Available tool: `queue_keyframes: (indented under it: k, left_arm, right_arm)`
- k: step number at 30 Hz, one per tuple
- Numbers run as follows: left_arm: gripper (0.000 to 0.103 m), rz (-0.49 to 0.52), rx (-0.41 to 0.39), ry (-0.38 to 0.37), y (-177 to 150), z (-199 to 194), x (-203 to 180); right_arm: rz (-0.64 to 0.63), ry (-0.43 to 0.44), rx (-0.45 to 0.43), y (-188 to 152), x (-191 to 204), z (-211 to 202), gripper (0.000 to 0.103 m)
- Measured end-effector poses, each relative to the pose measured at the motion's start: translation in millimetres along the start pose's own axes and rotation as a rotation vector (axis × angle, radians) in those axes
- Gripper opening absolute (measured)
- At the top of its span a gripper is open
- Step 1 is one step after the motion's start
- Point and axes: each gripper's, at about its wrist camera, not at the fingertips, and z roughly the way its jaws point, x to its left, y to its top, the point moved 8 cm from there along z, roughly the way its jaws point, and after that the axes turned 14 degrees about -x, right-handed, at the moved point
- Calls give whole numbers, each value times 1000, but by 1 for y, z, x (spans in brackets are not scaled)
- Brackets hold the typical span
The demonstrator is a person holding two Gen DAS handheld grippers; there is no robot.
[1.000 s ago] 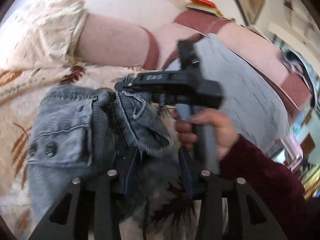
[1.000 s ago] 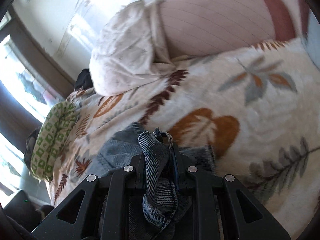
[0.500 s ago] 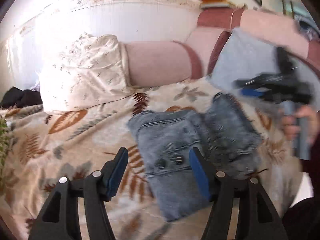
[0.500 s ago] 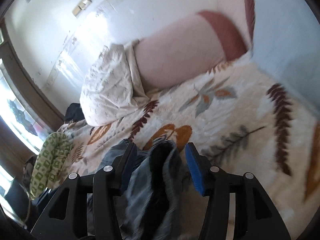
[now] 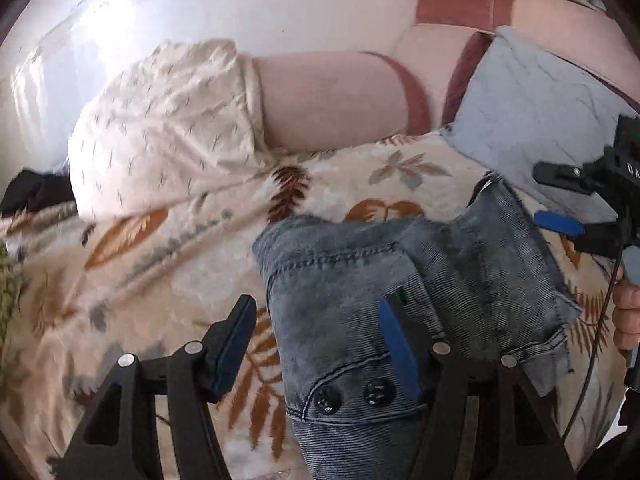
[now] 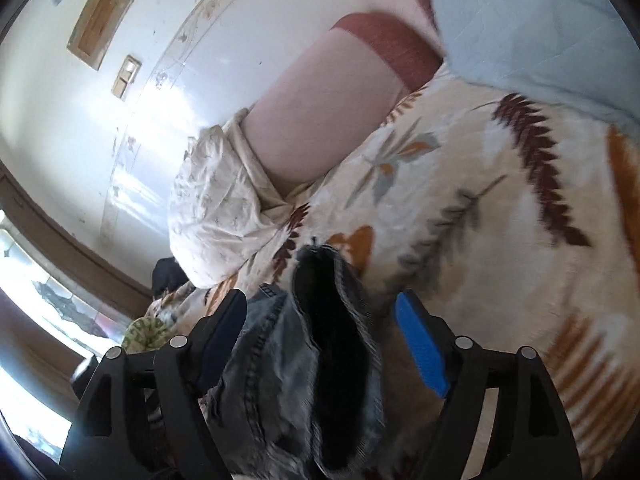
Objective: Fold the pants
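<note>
The grey-blue denim pants (image 5: 400,280) lie in a folded bundle on the leaf-patterned bedspread (image 5: 168,256). My left gripper (image 5: 316,340) is open just above the bundle. Its right pad hovers over the denim, its left pad over the bedspread, and neither presses. My right gripper (image 6: 320,336) has its jaws opening, with a raised fold of the pants (image 6: 332,344) loose between the pads. In the left wrist view the right gripper (image 5: 580,216) shows at the far right, held by a hand (image 5: 628,312).
A cream pillow (image 5: 160,128) and a pink bolster (image 5: 328,100) lie along the white wall behind the pants. A pale blue pillow (image 5: 532,104) sits at the back right. A green patterned cloth (image 6: 144,332) and a window lie to the left.
Both grippers have let go of the denim, spread their jaws and drawn back from it. The pants now rest folded on the bedspread. The right gripper has shifted away to the right.
</note>
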Motion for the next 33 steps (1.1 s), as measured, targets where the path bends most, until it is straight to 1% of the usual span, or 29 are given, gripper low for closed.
queue_keyframes:
  k: [1,3,6,7,8,9,10,11,12,15,16,18,19,20,22,24,25,27,29,30,31,32,33]
  left_arm:
    - [66,-9,5,6,-4,2,1]
    - [66,-27,19,20,-14,4,3]
    - [66,-65,16,31,-20,3,6]
    - [66,-80,12,31,-21,2,7]
    - [66,-95,7,33,-21,1,8]
    - [66,-113,-1,34,-21,-1,9]
    - [66,-127,-7,31,-22,-2,10]
    - [66,-137,-14,33,-24,-4,12]
    - [66,-147,-24,38,-26,-8,14]
    - [66,-195,-59,50,-30,-22,25]
    - [66,-215,-70,58,-31,-27,30]
    - [66,-265,-101,80,-29,-38,41]
    - [66,-285,-115,87,-28,-43,45]
    - [66,-303,-135,98,-26,-48,49]
    - [66,-315,-172,119,-20,-54,50]
    - [66,-276,-171,160,-16,-54,44]
    - [66,-265,-164,164,-17,-52,41]
    - [66,-254,-133,141,-20,-45,31]
    - [66,-227,-104,143,-23,-36,23]
    - [66,-212,-90,135,-25,-32,19]
    - [66,-191,-69,140,-27,-27,17]
    - [66,-178,-51,155,-30,-23,17]
    - [66,-181,-41,155,-30,-21,18]
  right_arm:
    - [-26,-7,11,-2,5,8,77]
    - [-102,-50,31,-7,12,22,78]
    - [-195,-121,90,-20,18,43,78]
    - [-250,-141,118,-26,21,52,74]
    - [-296,-153,146,-34,22,56,67]
    - [-345,-176,184,-42,22,61,41]
    - [-391,-209,220,-50,22,66,20]
    - [-393,-214,236,-55,23,69,17]
    - [-374,-198,236,-57,25,69,14]
    - [-365,-127,213,-52,46,64,10]
    - [-356,-100,206,-50,53,64,10]
    - [-341,20,166,-41,80,58,9]
    - [-333,51,151,-36,87,57,9]
    - [-311,106,125,-28,98,52,9]
    - [-288,172,59,-9,106,46,9]
    - [-277,155,57,-4,95,53,9]
    - [-240,133,69,-4,80,61,9]
    - [-175,100,112,-14,41,83,12]
    - [-136,40,152,-25,11,98,14]
    - [-118,8,174,-28,0,102,23]
    - [-106,-47,191,-32,-14,105,41]
    - [-106,-90,196,-32,-20,103,48]
    - [-108,-107,195,-31,-22,101,51]
